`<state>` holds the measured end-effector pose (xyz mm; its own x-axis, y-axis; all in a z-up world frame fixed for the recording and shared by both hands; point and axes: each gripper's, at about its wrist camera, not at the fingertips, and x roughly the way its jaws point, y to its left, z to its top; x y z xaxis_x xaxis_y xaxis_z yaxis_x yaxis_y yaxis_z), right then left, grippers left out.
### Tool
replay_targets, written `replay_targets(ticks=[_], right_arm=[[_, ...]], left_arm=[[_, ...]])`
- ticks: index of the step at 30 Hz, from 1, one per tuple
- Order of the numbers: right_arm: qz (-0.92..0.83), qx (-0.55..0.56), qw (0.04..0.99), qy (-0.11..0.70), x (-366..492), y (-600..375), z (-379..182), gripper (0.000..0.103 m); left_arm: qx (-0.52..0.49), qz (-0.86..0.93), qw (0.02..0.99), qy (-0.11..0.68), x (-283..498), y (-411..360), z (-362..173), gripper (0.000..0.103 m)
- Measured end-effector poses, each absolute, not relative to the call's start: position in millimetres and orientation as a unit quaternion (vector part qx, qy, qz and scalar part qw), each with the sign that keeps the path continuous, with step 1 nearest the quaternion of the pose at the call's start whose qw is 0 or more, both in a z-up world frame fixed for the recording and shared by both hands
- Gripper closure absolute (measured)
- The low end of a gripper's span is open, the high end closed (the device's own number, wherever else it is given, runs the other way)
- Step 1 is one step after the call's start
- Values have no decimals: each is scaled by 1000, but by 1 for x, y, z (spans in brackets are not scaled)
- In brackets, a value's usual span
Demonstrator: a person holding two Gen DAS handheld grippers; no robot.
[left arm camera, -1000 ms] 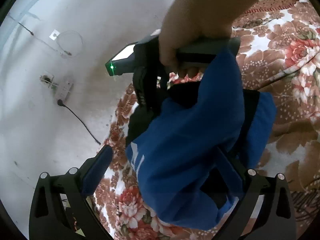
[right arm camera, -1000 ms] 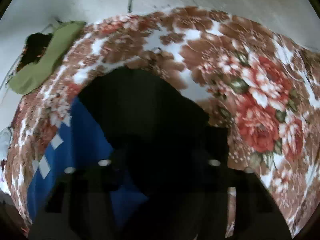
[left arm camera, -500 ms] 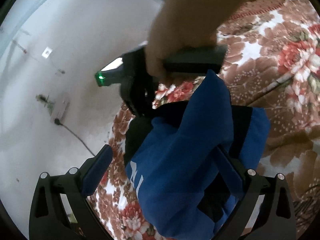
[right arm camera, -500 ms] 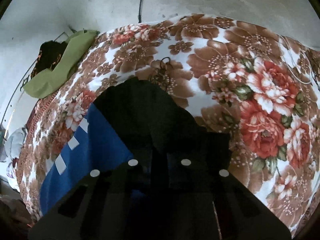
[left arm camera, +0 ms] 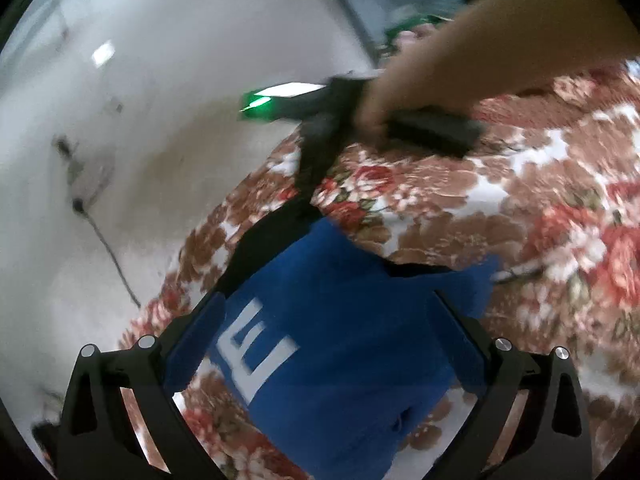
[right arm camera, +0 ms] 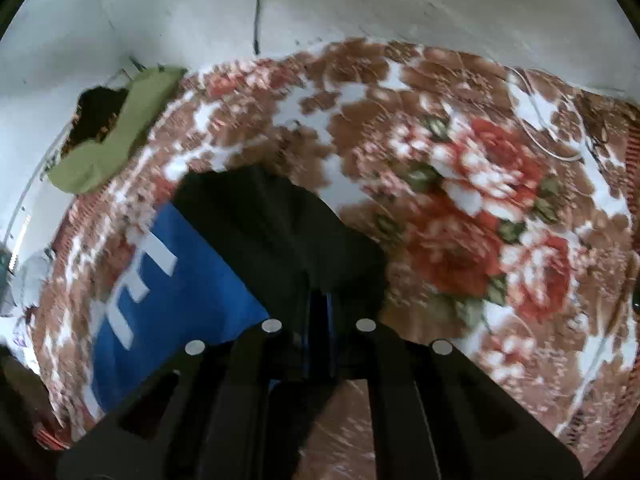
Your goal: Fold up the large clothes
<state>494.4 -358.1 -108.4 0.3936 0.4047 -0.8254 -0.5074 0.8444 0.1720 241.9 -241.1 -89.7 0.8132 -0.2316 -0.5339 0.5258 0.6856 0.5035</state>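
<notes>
A blue garment (left arm camera: 340,328) with white letters and black panels lies on the floral bedspread (left arm camera: 520,208). In the left wrist view my left gripper (left arm camera: 328,316) is open, its fingers wide on either side of the blue cloth, gripping nothing. The right gripper's body (left arm camera: 320,120), held by a hand, pulls a black strip of the garment up and away. In the right wrist view my right gripper (right arm camera: 318,300) is shut on the garment's black part (right arm camera: 280,232), and the blue panel (right arm camera: 172,280) spreads to the left.
A green cloth (right arm camera: 116,136) and a dark item lie at the bed's far left edge. A white wall with a hanging cable (right arm camera: 256,4) is behind the bed. In the left wrist view a power strip and cord (left arm camera: 88,184) lie on the white floor.
The right gripper has pulled away from the left, stretching the garment out. The bunched blue cloth now lies flatter on the bed between the left fingers.
</notes>
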Motion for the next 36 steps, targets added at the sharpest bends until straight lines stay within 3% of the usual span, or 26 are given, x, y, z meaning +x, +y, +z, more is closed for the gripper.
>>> replay_targets(ticks=[6,11,17,18,22,24,26,32,36], right_arm=[[239,-115,817,513,496,-384,-159,97],[229,-102,817,519,496,-388,-193,96],[211,-121,821,516,497,-378,-215,85],[203,-128,826,510,496,-377,-214,73],[159,-129,851,483,488,-384,-194,54],[145,-102,871,459,473,-392,-171,25],[130,-74,892,426,447,-394,-145,10],[110,-70,909,395,381,-351,-114,5],[128,-116,904,390,345,-301,-123,5]], left_arm=[[288,-177,906,254,288,-212,-110,7],[247,-227,883,327,319,-193,-174,6],[239,-217,875,360,333,-185,-213,4],[231,-217,876,364,335,-184,-213,4],[226,-213,876,369,337,-183,-210,4],[218,-213,881,362,333,-179,-198,4],[218,-209,889,344,326,-175,-185,4],[157,-187,919,311,317,-149,-119,5],[111,-162,921,335,352,-138,-93,5]])
